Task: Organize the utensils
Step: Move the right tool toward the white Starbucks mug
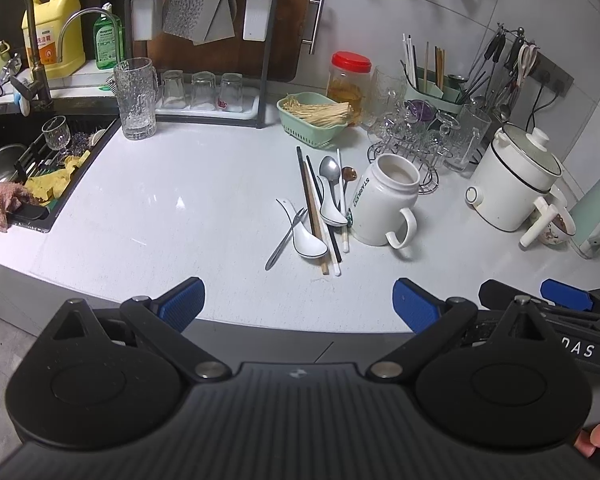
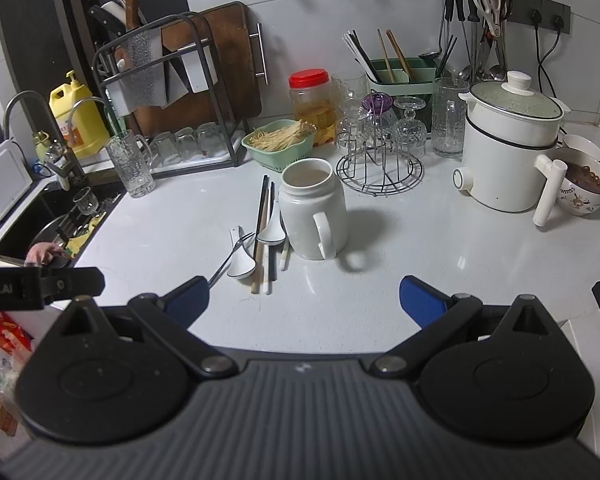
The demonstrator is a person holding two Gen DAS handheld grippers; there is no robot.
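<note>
A loose pile of utensils lies on the white counter beside a tall white mug: a metal fork, two white ceramic spoons, a steel spoon, dark and wooden chopsticks and a white stick. The mug stands upright and looks empty. A green utensil holder with chopsticks sits at the back. My left gripper hangs open over the counter's front edge, short of the pile. My right gripper is open too, near the pile's front end.
A sink with dishes lies at the left, with a glass mug and a dish rack behind. At the right stand a wire rack of glasses, a white electric pot and a bowl. A green basket sits mid-back.
</note>
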